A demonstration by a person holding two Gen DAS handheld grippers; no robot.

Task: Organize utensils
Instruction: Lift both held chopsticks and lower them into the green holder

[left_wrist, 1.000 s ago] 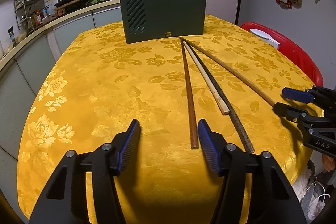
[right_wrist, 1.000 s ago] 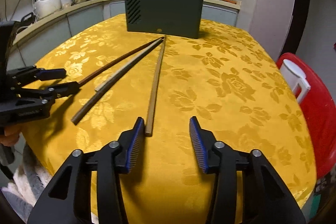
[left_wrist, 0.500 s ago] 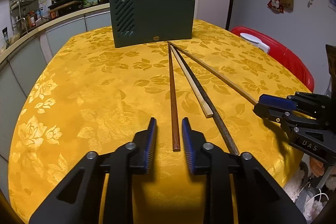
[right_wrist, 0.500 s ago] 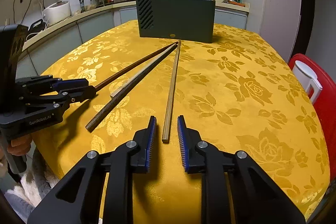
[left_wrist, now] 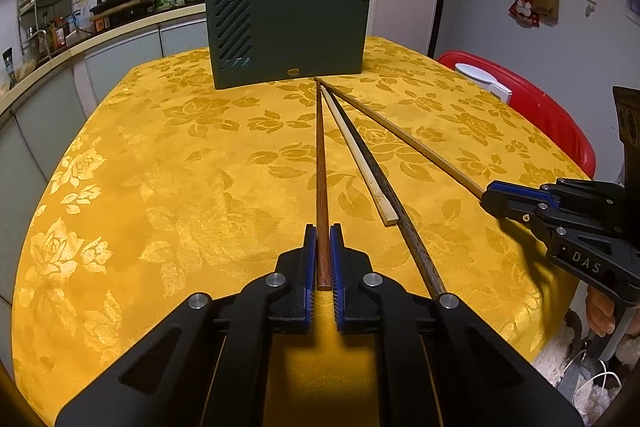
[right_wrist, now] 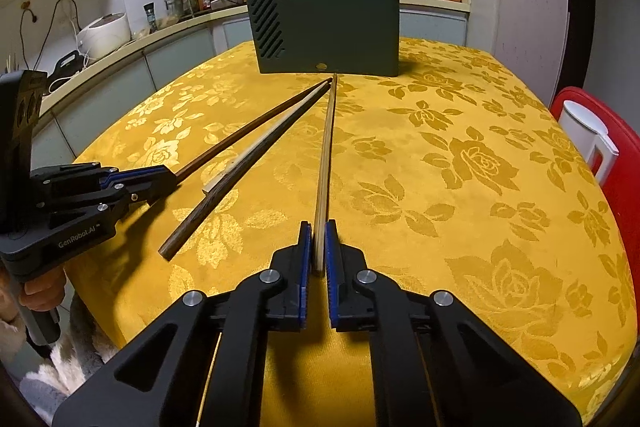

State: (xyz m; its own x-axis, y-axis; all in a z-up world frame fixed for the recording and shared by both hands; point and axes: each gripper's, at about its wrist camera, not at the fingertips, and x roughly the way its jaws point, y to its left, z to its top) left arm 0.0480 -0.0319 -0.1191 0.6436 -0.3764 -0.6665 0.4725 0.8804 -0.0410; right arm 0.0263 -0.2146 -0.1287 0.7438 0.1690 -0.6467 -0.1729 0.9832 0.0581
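Note:
Several chopsticks fan out on the yellow tablecloth from a dark green utensil holder (left_wrist: 286, 37) (right_wrist: 328, 31). My left gripper (left_wrist: 323, 233) is shut on the near end of the reddish-brown chopstick (left_wrist: 321, 163); from the right wrist that chopstick (right_wrist: 244, 133) runs into the left gripper (right_wrist: 170, 181). My right gripper (right_wrist: 317, 229) is shut on the near end of the light bamboo chopstick (right_wrist: 326, 143), which the left wrist view shows (left_wrist: 404, 137) ending in the right gripper (left_wrist: 490, 201). Between them lie a pale chopstick (left_wrist: 360, 155) and a dark one (left_wrist: 404, 223), both loose. More chopsticks stand in the holder.
A red stool (left_wrist: 532, 99) (right_wrist: 616, 147) with a white jug (left_wrist: 484, 79) (right_wrist: 588, 135) stands right of the table. A kitchen counter (right_wrist: 132, 43) with a rice cooker (right_wrist: 104, 33) runs along the left. A person's hand (right_wrist: 40, 291) grips the left handle.
Both grippers went from open to shut, each closing on the near end of its chopstick. The hands stayed about where they were.

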